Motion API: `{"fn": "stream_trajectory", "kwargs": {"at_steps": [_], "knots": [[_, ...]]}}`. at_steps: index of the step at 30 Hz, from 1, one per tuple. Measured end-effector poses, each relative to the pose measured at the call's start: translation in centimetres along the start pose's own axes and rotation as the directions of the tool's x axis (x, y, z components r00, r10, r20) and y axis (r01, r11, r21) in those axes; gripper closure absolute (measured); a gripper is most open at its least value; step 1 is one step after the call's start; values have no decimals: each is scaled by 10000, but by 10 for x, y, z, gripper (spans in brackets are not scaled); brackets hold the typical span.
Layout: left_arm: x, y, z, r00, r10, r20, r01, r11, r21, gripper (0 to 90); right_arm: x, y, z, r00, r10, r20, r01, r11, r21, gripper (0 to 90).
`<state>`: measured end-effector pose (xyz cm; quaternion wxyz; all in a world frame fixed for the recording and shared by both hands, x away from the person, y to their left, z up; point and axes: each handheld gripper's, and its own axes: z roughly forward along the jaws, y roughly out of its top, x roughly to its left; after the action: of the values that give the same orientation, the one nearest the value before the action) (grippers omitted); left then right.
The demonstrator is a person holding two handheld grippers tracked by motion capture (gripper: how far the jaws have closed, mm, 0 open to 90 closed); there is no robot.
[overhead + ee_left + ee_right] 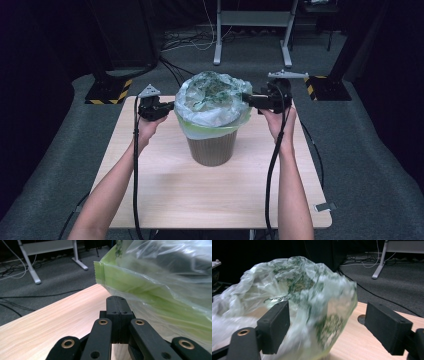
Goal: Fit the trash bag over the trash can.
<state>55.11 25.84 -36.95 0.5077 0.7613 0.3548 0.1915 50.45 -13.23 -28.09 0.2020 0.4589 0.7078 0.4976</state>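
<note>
Bag point(212, 97) between both grippers.

Dim room, lit table, blurred bag point(312, 312).

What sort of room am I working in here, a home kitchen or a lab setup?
Likely a lab or recording studio, not a home. A small wooden table stands on grey carpet, black stands with hazard-striped bases flank it, loose cables cross the floor, and dark drapes surround it.
</note>
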Motion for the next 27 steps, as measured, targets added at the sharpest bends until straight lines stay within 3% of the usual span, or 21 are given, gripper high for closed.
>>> {"fn": "stream_trajectory", "kwargs": {"at_steps": [4,8,11,17,20,21,27], "knots": [[4,2,8,9999,-60,-101,63,9997,253,900,-5,13,19,9991,115,402,-123,9997,205,220],[6,2,14,9998,-72,-162,79,9989,454,900,-8,14,41,9975,179,679,-256,9931,1147,290],[7,1,17,9999,-70,-130,77,9986,529,900,-5,10,52,9974,-25,718,-92,9867,1622,340],[8,0,18,9999,-141,-75,145,9985,525,900,-2,7,63,9988,-233,435,138,9783,2069,427],[8,0,16,9998,-212,-40,214,9989,422,900,-1,4,68,9982,-409,428,298,9718,2338,424],[8,0,16,9998,-214,-19,215,9989,408,900,-1,2,70,9992,-262,305,184,9720,2341,426],[5,-2,5,9996,-278,-23,279,9996,60,859,-1,2,64,9997,-189,161,154,9803,1971,317]]}}
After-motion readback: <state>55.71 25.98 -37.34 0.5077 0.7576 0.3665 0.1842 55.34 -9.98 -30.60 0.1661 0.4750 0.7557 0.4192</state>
